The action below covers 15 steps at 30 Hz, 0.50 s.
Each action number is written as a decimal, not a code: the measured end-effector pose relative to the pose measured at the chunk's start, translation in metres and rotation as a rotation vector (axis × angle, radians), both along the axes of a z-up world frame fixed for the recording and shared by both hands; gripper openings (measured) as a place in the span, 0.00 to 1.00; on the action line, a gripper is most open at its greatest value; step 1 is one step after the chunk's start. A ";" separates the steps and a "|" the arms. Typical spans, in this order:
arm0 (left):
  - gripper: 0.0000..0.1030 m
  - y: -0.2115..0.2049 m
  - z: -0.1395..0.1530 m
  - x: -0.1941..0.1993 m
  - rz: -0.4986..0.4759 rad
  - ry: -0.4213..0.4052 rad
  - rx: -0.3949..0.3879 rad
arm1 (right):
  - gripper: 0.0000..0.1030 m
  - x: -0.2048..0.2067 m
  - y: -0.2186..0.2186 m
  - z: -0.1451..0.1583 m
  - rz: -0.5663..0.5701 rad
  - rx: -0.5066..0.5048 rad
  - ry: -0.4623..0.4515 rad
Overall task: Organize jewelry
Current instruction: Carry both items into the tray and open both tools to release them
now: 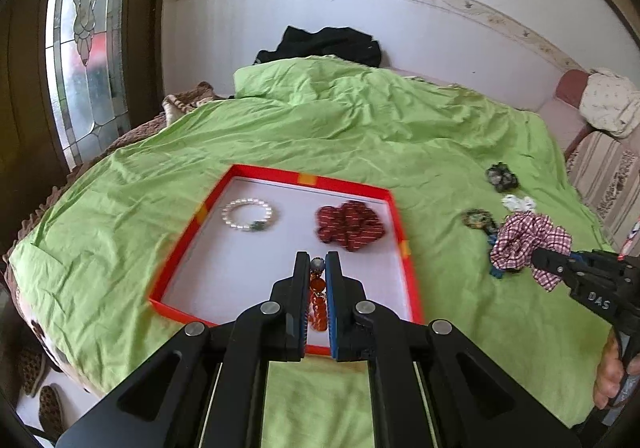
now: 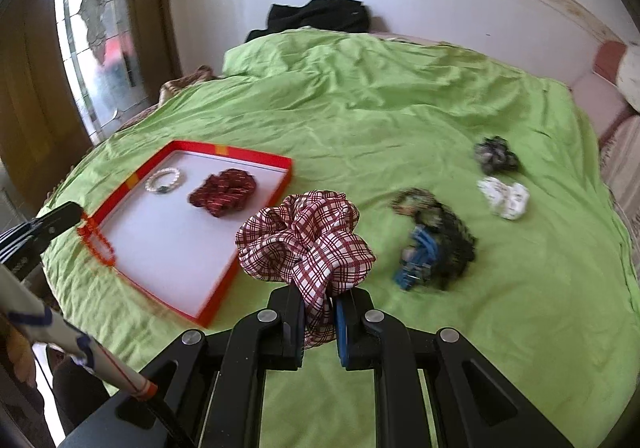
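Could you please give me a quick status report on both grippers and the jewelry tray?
Left gripper shut on orange bead bracelet, over red tray. Right gripper shut on checked scrunchie, right of tray. Path clear.

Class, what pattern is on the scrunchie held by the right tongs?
The fabric scrunchie in the right tongs has a dark red and white check, clearest in the right wrist view.

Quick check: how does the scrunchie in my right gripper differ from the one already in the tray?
The plaid scrunchie is red-and-white checked; the dark red scrunchie is deep red with thin light stripes. The plaid one is pinched in the right gripper and held above the green bedspread; the dark red one lies inside the red tray, beside the pearl bracelet. Both are gathered fabric rings.
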State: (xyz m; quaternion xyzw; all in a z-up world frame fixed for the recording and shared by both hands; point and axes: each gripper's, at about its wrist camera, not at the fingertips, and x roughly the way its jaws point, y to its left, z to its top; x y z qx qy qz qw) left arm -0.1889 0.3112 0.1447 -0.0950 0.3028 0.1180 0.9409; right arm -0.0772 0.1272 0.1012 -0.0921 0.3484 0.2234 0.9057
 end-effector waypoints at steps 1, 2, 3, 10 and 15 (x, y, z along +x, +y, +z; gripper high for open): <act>0.07 0.007 -0.002 0.002 0.003 0.006 0.003 | 0.12 0.001 0.009 -0.001 0.013 0.003 0.007; 0.07 0.016 -0.004 0.004 0.007 0.013 0.005 | 0.12 0.003 0.018 -0.002 0.027 0.007 0.016; 0.07 0.022 -0.005 0.005 0.011 0.018 0.005 | 0.12 0.005 0.027 -0.003 0.040 0.011 0.025; 0.07 0.068 -0.022 0.022 0.053 0.077 0.029 | 0.13 0.016 0.085 -0.016 0.132 0.047 0.098; 0.07 0.091 -0.038 0.041 0.058 0.113 -0.001 | 0.13 0.025 0.124 -0.037 0.188 0.037 0.162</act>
